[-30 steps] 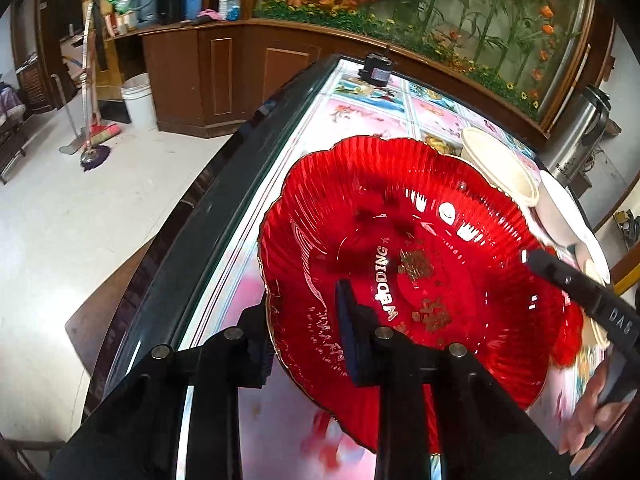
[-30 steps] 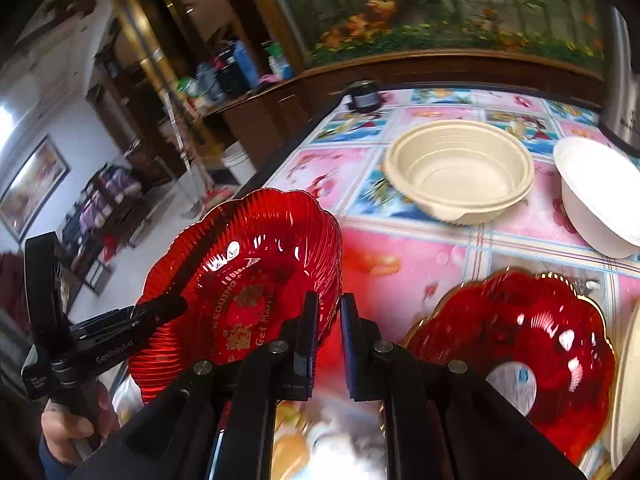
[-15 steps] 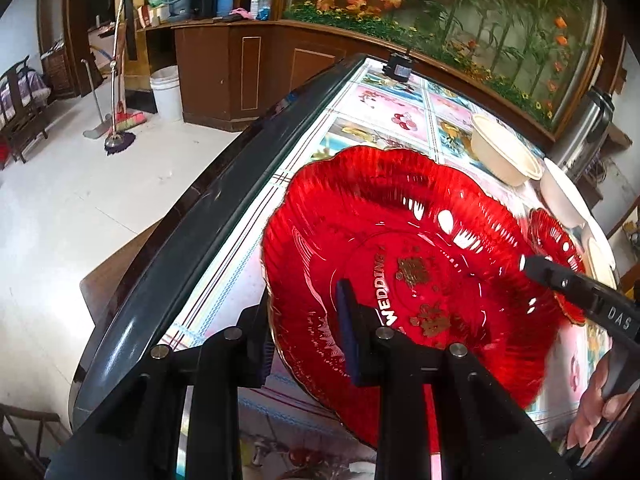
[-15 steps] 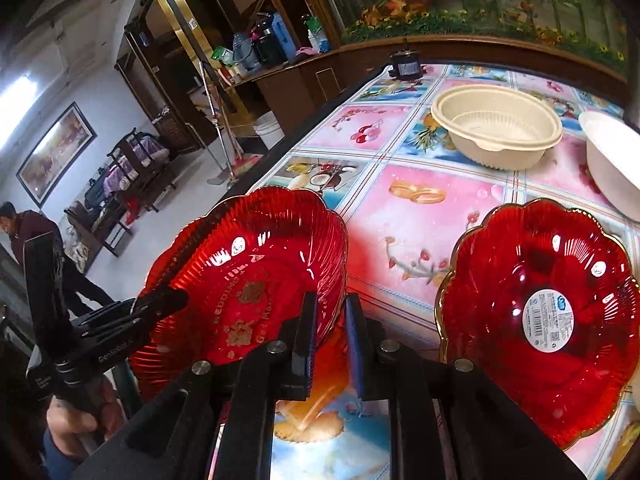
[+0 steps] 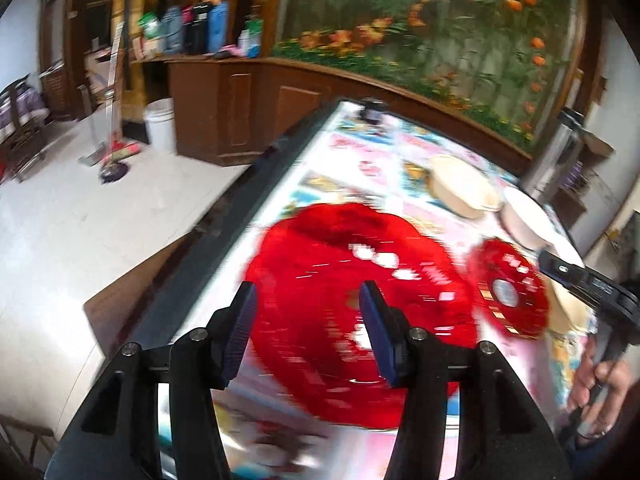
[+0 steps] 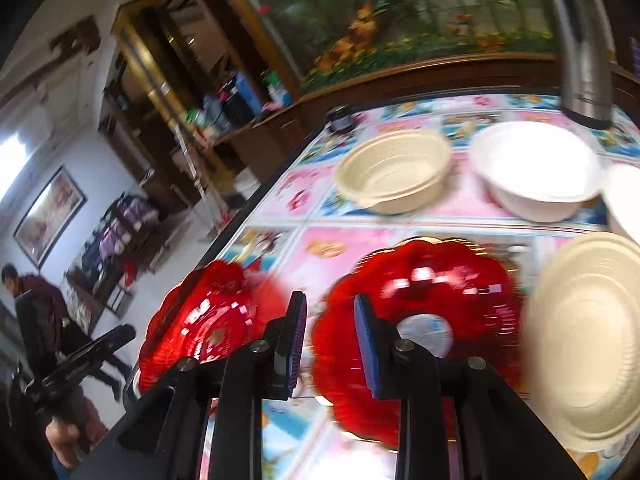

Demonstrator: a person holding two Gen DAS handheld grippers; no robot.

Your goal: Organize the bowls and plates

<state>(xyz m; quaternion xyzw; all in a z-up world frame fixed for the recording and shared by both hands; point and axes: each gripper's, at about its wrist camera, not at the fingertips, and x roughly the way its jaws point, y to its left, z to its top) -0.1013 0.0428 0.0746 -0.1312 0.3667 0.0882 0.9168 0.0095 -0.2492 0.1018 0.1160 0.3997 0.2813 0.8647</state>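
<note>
A large red scalloped plate [image 5: 340, 292] lies on the table near its left edge, blurred by motion; it also shows in the right wrist view [image 6: 204, 320]. My left gripper [image 5: 306, 320] is open above its near rim, holding nothing. A second red plate with a round sticker [image 6: 424, 320] lies to the right of it; it shows small in the left wrist view [image 5: 510, 292]. My right gripper [image 6: 328, 332] is open and empty, over the gap between the two red plates.
A cream bowl [image 6: 394, 170] and a white bowl [image 6: 534, 168] stand farther back, a cream plate [image 6: 588, 336] at the right. A steel flask [image 6: 584, 40] stands at the back right. The table's dark left edge [image 5: 224, 232] drops to the floor.
My left gripper has opened and let go of the large red plate, which now lies on the table. My right gripper has opened a little and swung right toward the second red plate.
</note>
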